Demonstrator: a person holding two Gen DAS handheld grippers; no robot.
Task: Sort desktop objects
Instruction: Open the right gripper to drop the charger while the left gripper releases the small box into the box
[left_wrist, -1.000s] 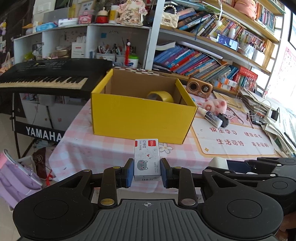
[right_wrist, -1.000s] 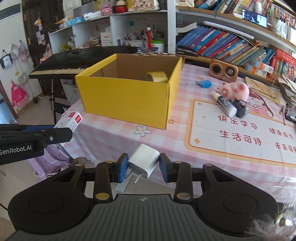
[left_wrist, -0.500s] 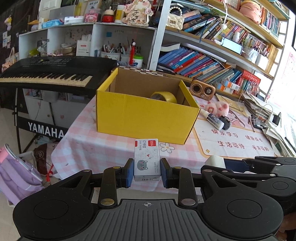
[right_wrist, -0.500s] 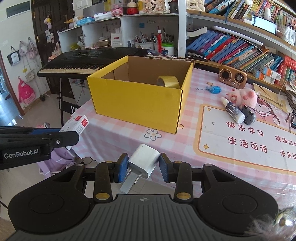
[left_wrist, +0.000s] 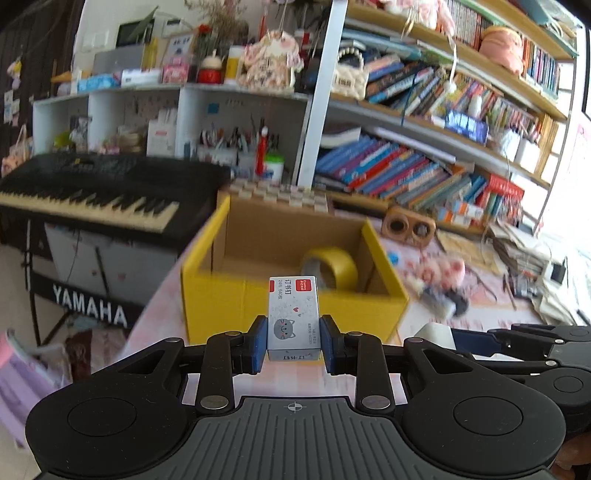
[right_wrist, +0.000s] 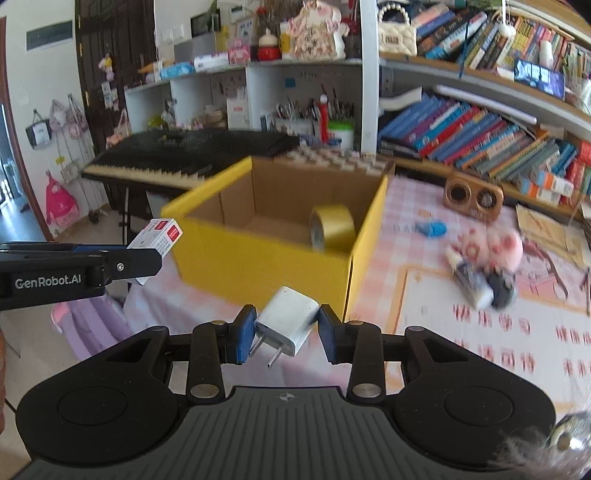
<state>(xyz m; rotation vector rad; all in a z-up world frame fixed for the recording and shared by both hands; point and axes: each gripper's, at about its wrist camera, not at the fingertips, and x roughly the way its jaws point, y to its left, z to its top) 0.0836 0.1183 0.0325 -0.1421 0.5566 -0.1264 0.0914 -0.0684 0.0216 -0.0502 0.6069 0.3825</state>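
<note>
Left tool (left_wrist: 293, 345) clamps staple box (left_wrist: 293, 317), centre frame: light, stiff card, flat sides grip well | right tool (right_wrist: 284, 334) pinches charger (right_wrist: 288, 319), lower centre: smooth, skewed, may slip | yellow box (right_wrist: 258, 254) beyond.

My left gripper (left_wrist: 293, 343) is clamped tight on a small staple box (left_wrist: 293, 317), pointing toward twelve o'clock, tilted down. My right gripper (right_wrist: 284, 332) pinches a white plug adapter (right_wrist: 290, 319), alongside at three o'clock.

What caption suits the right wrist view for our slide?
Right gripper clamps a white charger before the yellow box holding tape.
</note>
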